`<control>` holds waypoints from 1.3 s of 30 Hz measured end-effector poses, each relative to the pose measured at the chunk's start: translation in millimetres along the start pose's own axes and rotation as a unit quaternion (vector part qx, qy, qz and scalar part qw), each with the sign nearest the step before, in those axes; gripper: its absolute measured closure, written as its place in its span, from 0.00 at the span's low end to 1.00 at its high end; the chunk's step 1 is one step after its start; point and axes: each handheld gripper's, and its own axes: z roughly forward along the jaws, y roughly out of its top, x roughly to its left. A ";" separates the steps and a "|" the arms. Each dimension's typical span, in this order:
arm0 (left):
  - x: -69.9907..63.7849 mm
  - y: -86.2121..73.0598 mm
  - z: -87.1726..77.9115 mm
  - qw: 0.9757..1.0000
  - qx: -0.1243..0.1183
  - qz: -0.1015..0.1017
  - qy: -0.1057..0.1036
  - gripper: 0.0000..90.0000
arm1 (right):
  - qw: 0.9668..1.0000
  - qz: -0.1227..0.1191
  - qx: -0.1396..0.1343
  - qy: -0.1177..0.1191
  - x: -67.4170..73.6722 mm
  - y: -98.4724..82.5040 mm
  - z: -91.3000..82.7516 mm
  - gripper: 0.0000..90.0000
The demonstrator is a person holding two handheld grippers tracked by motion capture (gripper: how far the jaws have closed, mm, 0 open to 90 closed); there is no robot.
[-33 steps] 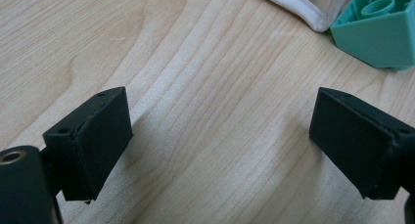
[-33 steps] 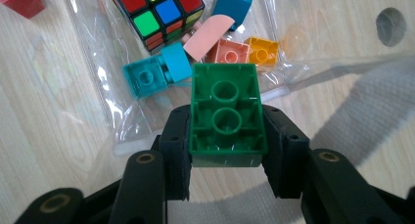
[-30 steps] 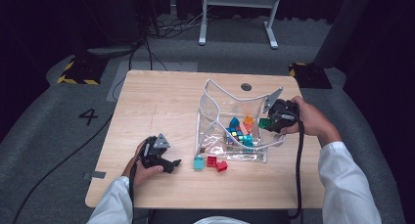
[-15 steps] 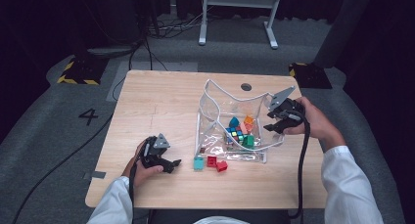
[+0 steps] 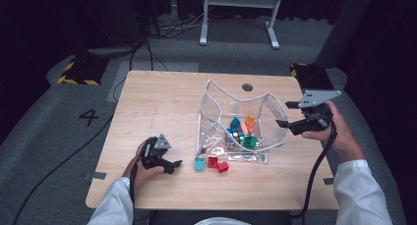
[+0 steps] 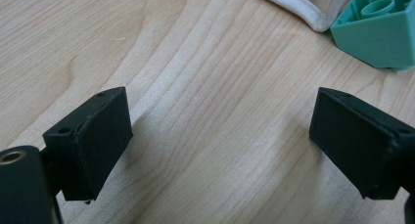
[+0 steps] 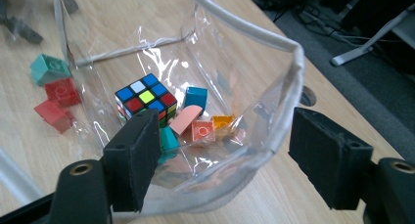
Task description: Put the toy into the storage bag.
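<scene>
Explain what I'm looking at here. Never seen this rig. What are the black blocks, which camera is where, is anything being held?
No robot arm here: a person sits at a wooden table holding a two-jaw gripper in each hand. The high view looks down from above the person's side. The other two pictures come from cameras riding on the grippers; the black blocks at the bottom are each gripper's own jaws.

The left gripper rests low over bare wood, jaws apart, nothing between them. The right gripper is at the rim of a clear plastic bag; its jaws have just been opening and grip nothing now, though the rim runs between them.

In the bag: a puzzle cube and several coloured blocks. Outside it lie a teal block and two red blocks.
</scene>
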 end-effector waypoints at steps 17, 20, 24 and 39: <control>-0.1 0.0 0.0 1.000 0.000 0.000 0.000 0.10 | 0.997 0.055 -0.038 -0.044 17.0 -69.5 -28.3 0.29; -0.1 0.0 0.0 1.000 0.000 0.000 0.000 0.10 | 0.997 0.062 -0.035 -0.039 23.1 -84.9 -22.2 0.29; -0.1 0.0 0.0 1.000 0.000 0.000 0.000 0.10 | 0.997 0.065 -0.020 -0.037 32.5 -101.1 -10.4 0.29; -0.1 0.0 0.0 1.000 0.000 0.000 0.000 0.10 | 0.997 0.071 -0.008 0.027 76.3 -138.3 34.2 0.33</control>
